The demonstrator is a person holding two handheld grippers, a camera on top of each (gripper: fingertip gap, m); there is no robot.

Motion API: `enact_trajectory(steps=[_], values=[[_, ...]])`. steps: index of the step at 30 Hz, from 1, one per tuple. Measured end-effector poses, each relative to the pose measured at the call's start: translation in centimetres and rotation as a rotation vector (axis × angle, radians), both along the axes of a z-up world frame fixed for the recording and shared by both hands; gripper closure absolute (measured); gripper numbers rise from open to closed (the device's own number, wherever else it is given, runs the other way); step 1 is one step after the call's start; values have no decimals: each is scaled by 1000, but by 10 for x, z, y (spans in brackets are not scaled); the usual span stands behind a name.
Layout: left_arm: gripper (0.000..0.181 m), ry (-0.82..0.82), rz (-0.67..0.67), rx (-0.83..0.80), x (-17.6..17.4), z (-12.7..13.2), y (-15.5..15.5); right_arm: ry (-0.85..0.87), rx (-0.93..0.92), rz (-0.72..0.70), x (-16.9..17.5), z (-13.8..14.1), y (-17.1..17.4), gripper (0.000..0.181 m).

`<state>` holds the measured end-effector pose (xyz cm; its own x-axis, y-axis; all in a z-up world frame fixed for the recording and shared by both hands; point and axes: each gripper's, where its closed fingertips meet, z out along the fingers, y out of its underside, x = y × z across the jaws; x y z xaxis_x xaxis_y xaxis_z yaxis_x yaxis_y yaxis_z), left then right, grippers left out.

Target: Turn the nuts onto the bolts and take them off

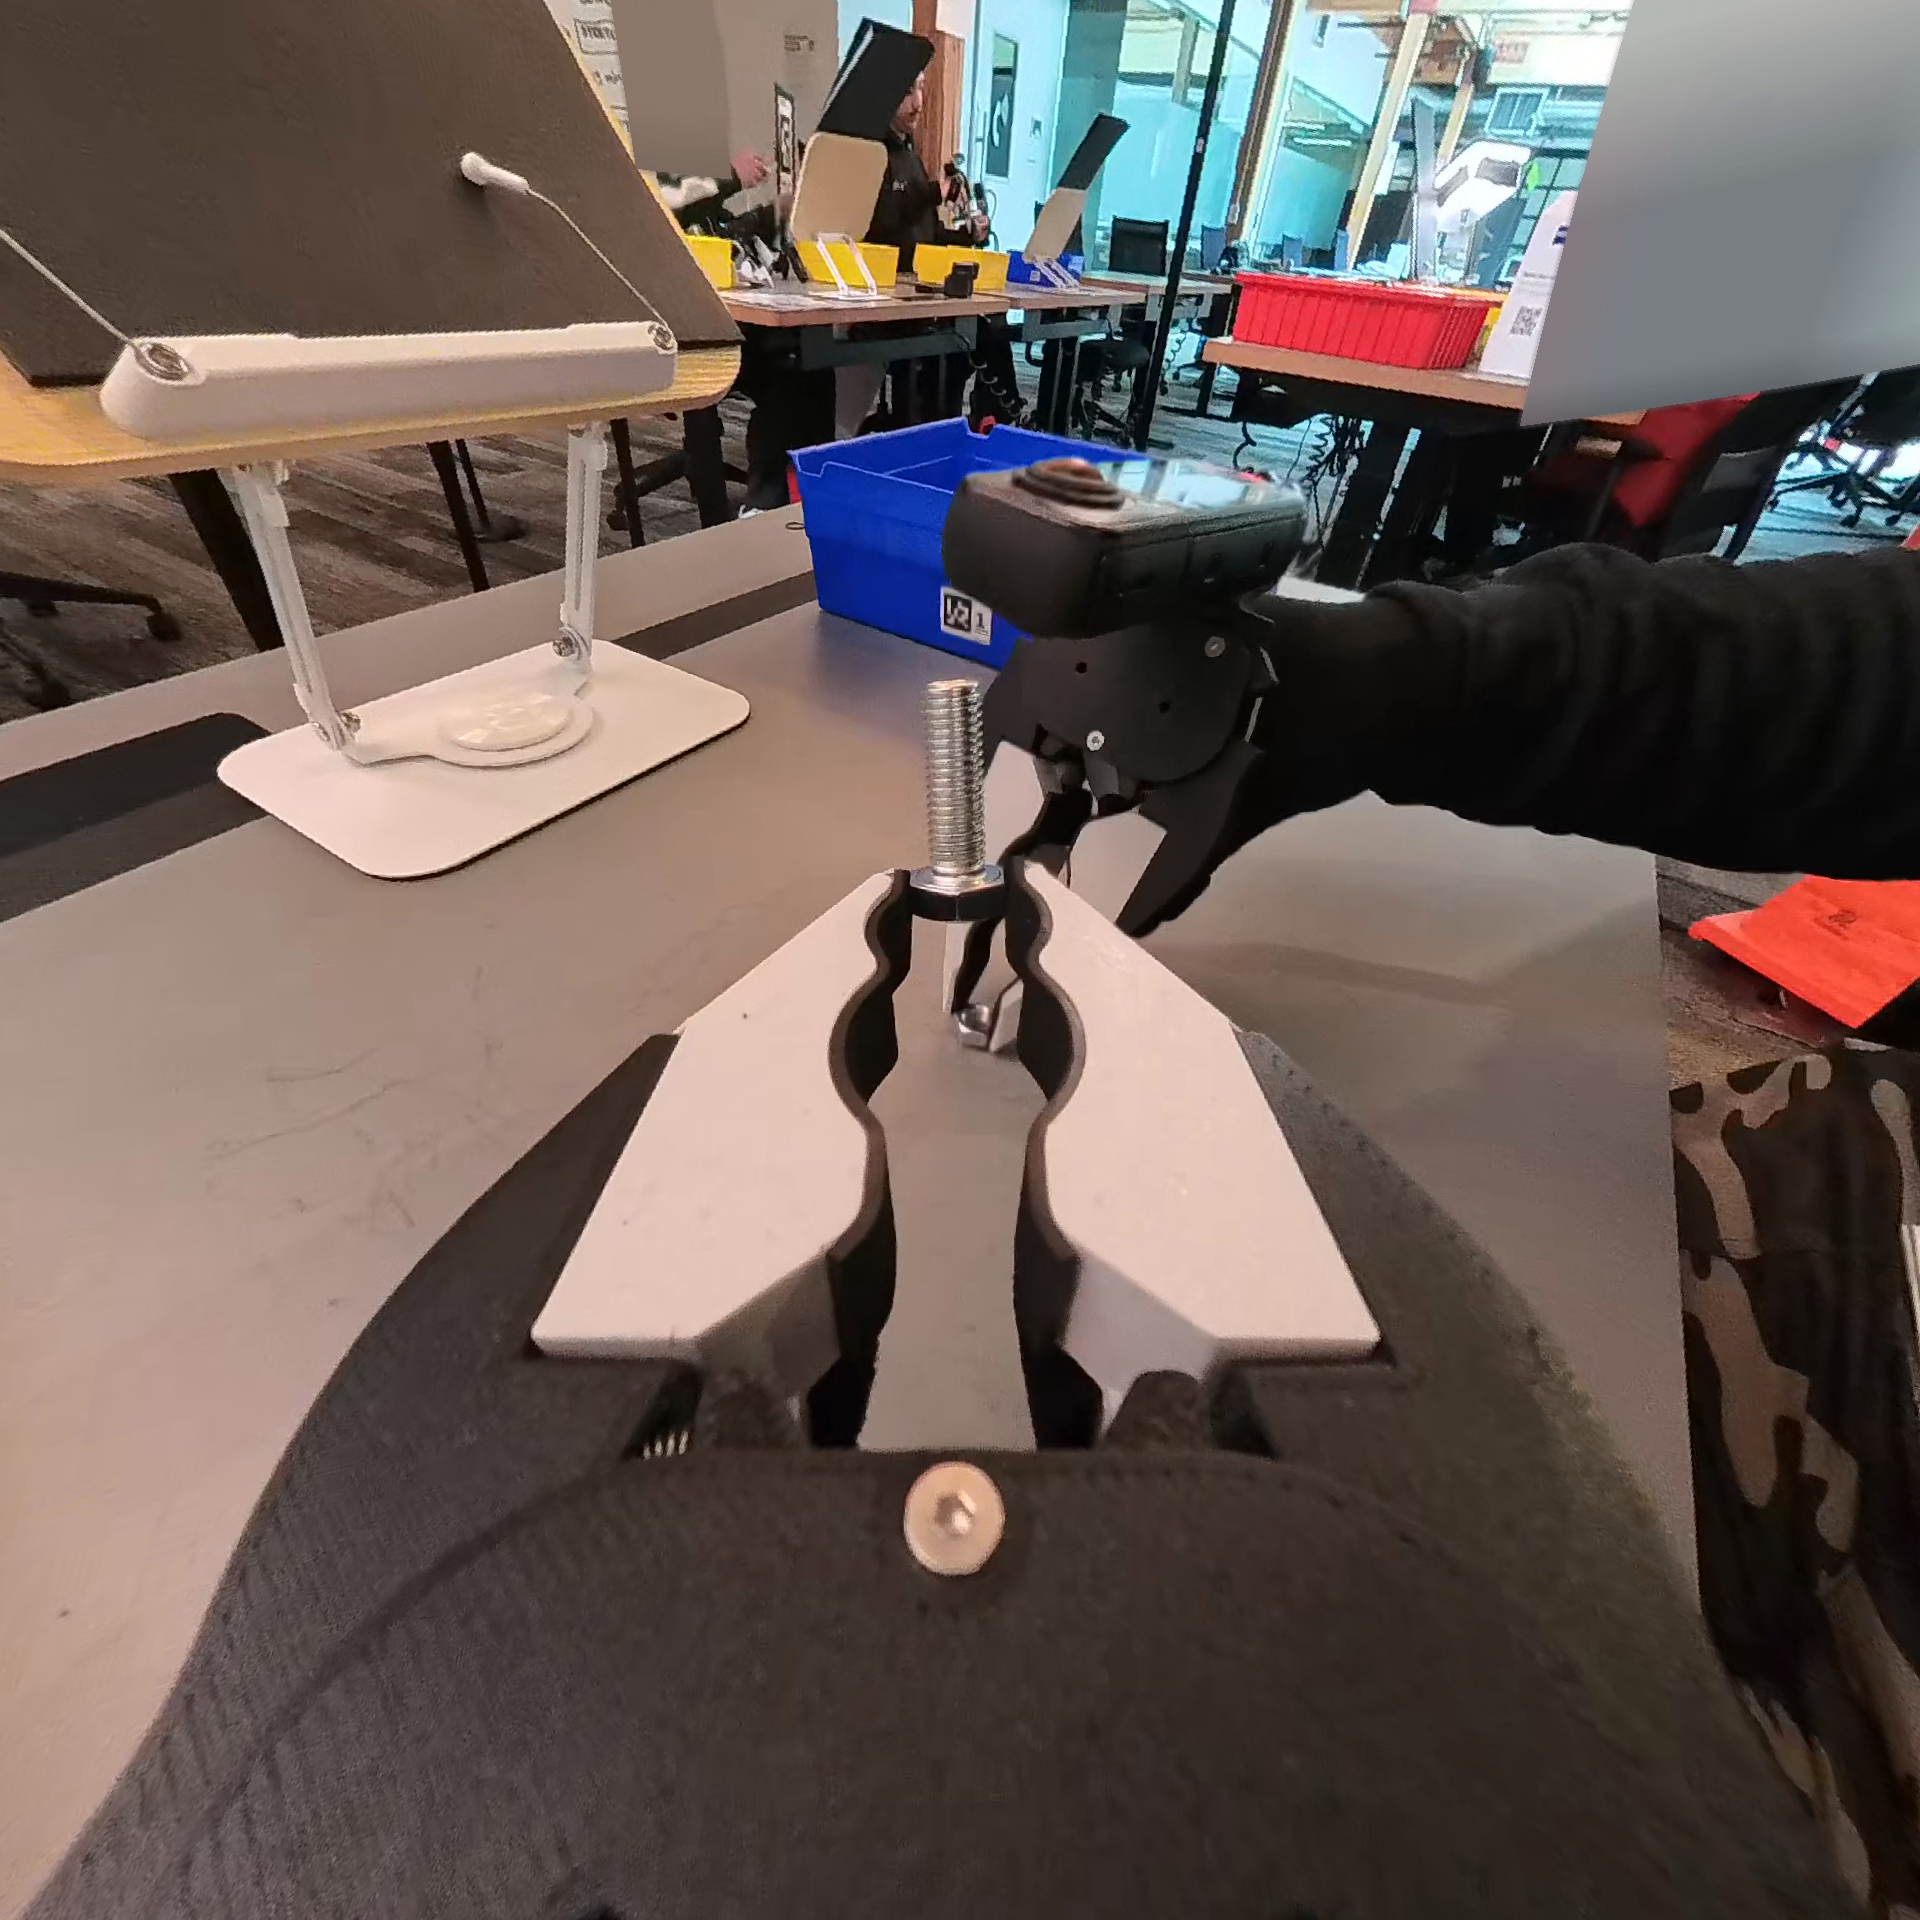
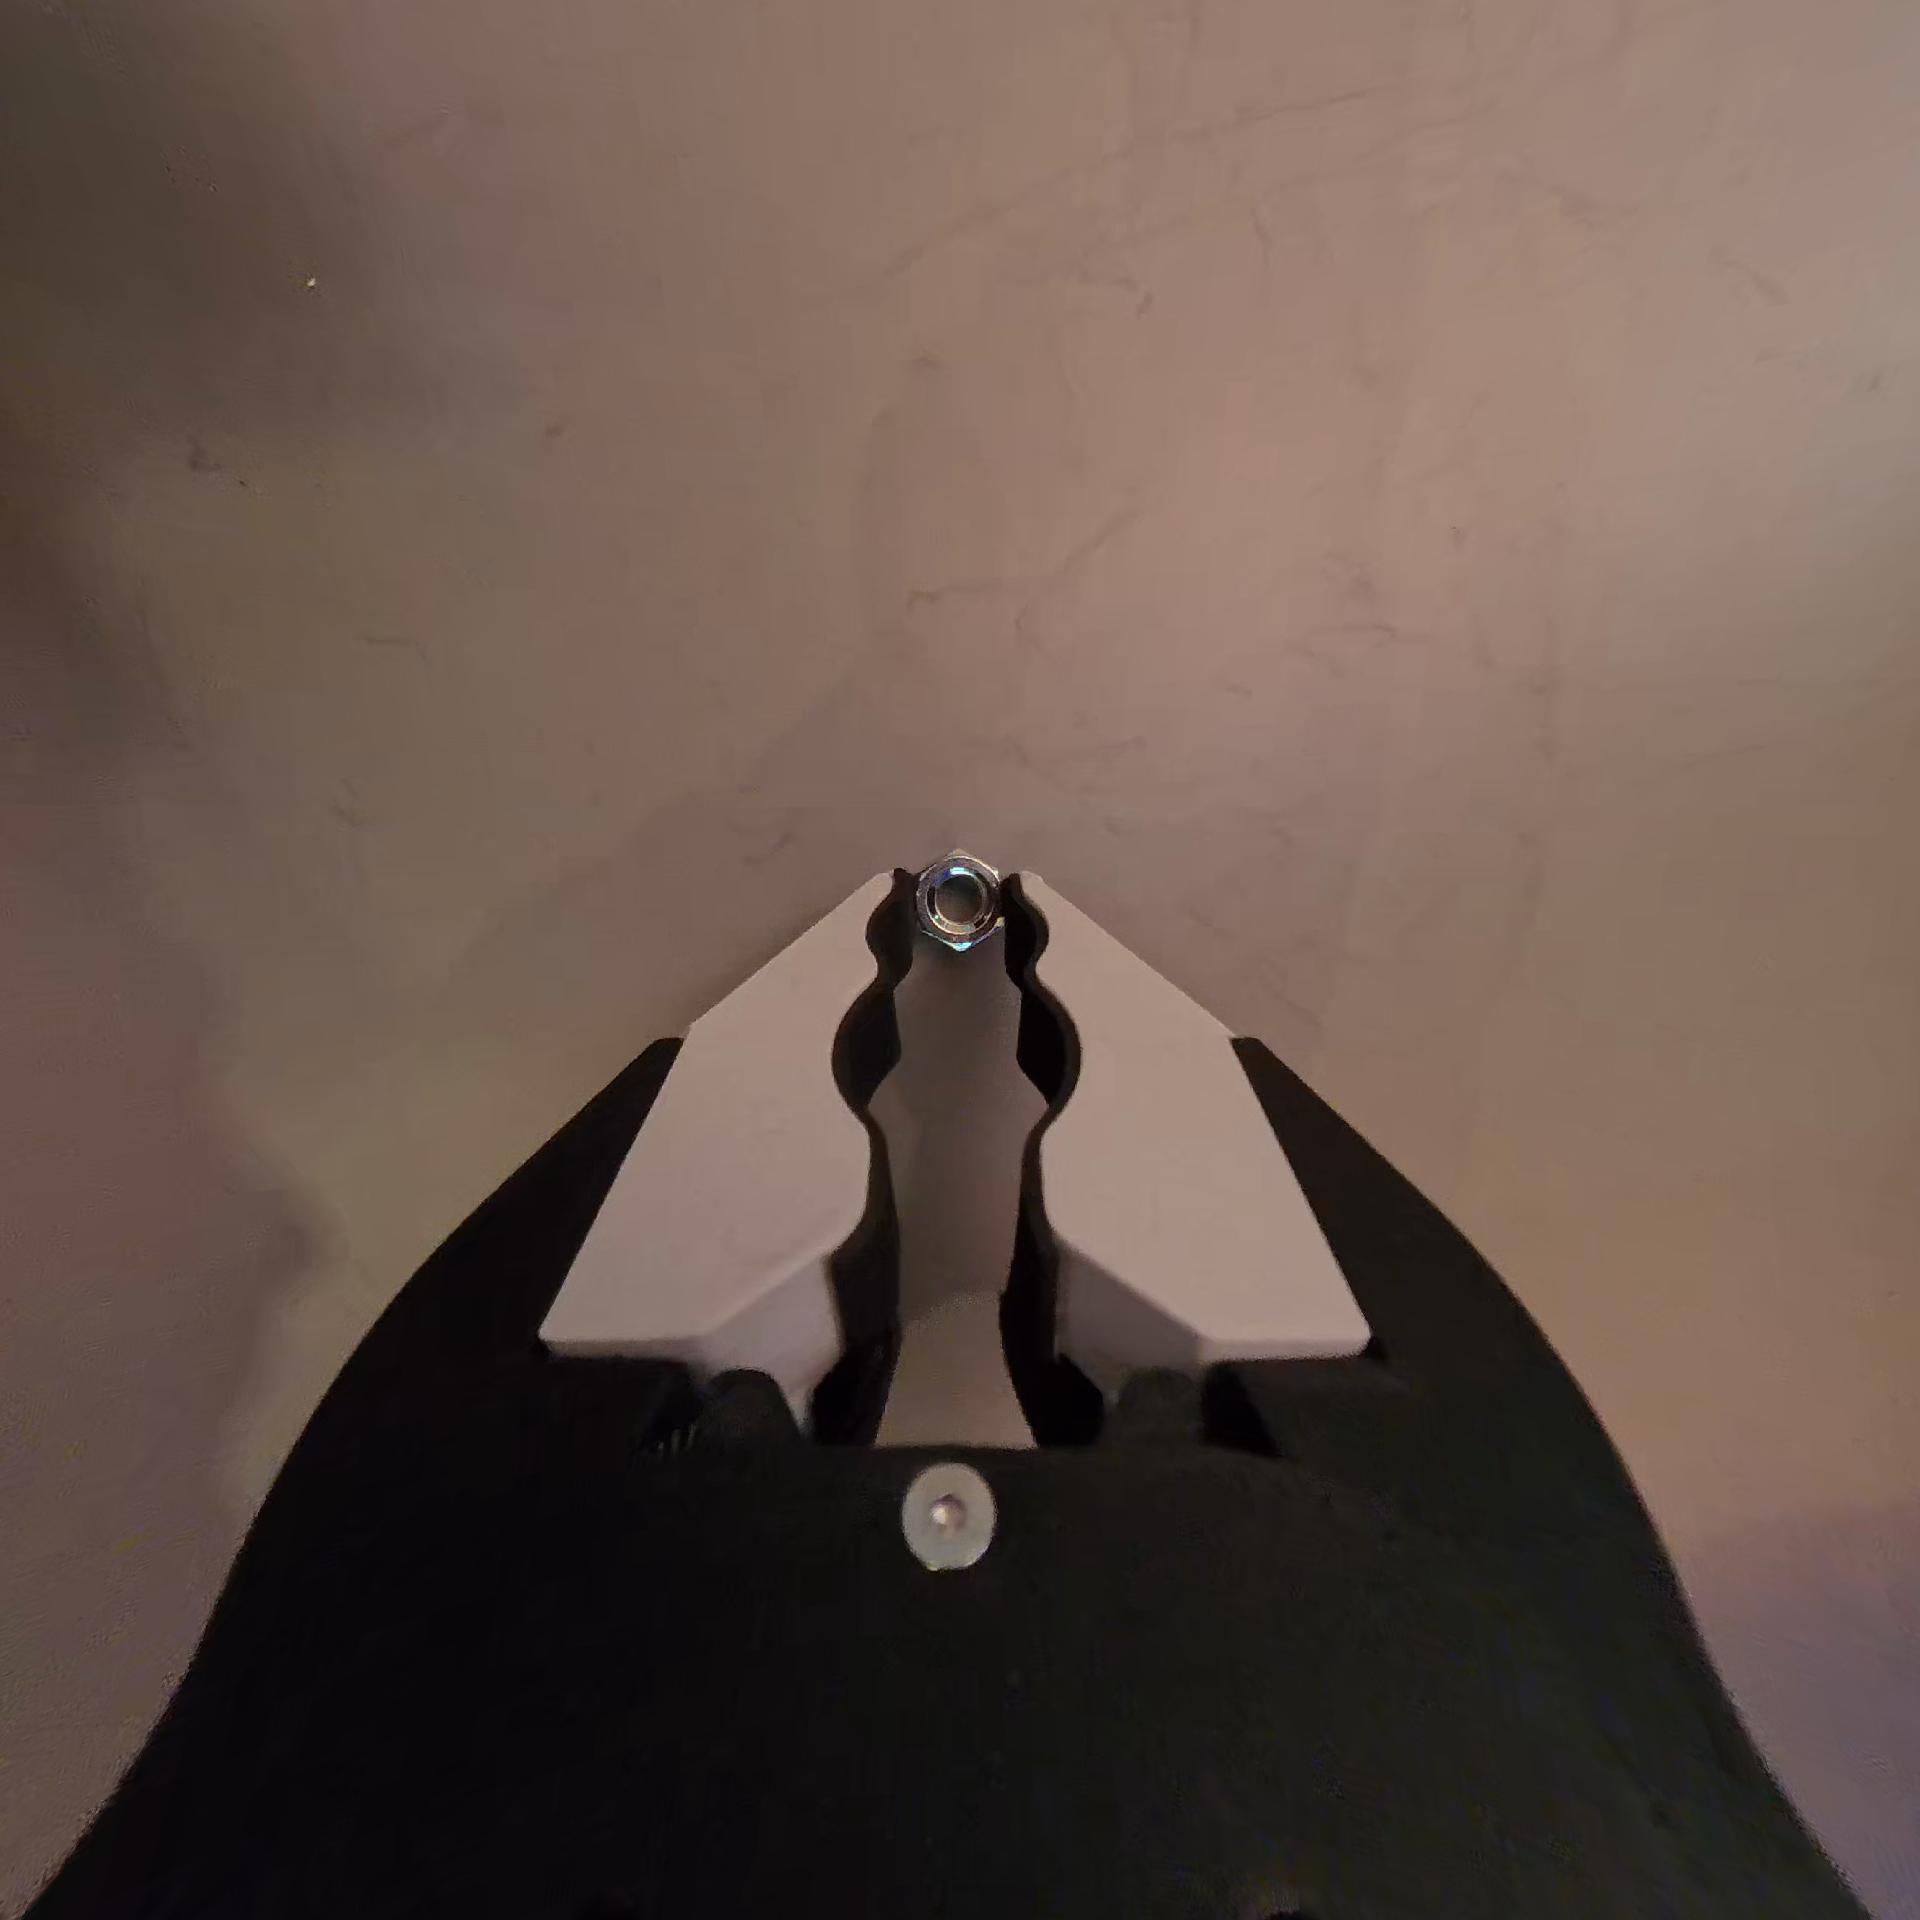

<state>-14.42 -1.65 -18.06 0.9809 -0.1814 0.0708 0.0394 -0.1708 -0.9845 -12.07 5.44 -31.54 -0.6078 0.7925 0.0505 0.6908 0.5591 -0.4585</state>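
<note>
My left gripper (image 1: pixel 956 896) is shut on the head of a silver bolt (image 1: pixel 956 769) and holds it upright, threads pointing up, above the grey table (image 1: pixel 312 1039). My right gripper (image 1: pixel 982 1013) points straight down at the table just behind the bolt. In the right wrist view my right gripper (image 2: pixel 958 906) has its white fingertips closed on a small silver hex nut (image 2: pixel 958 914), which lies flat against the table (image 2: pixel 1247 520) with its hole facing the camera. The nut (image 1: pixel 971 1031) also shows in the left wrist view between the left fingers.
A white stand (image 1: pixel 468 769) carrying a dark panel stands at the left. A blue bin (image 1: pixel 894 530) sits at the table's far edge. A black-sleeved arm (image 1: pixel 1558 707) reaches in from the right. A red sheet (image 1: pixel 1818 956) lies at the right edge. Spacing between my two grippers at the tips: around 15 centimeters.
</note>
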Motion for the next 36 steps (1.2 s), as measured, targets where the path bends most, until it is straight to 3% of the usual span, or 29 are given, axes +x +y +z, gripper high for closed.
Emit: enact_trajectory(steps=[3, 9, 13, 23, 36], values=[[165, 11, -1, 4, 2, 1, 0, 39, -37, 16, -2, 24, 0, 165], [165, 0, -59, 33, 16, 4, 1, 226, -194, 230, -3, 145, -32, 166], [165, 15, -97, 39, 28, 7, 1, 260, -178, 385, 6, 192, -55, 166], [165, 9, -164, 95, 45, 26, -5, 197, -111, 550, 13, 195, -89, 166], [165, 57, -206, 106, 56, 31, -8, 121, -25, 731, 28, 200, -92, 166]])
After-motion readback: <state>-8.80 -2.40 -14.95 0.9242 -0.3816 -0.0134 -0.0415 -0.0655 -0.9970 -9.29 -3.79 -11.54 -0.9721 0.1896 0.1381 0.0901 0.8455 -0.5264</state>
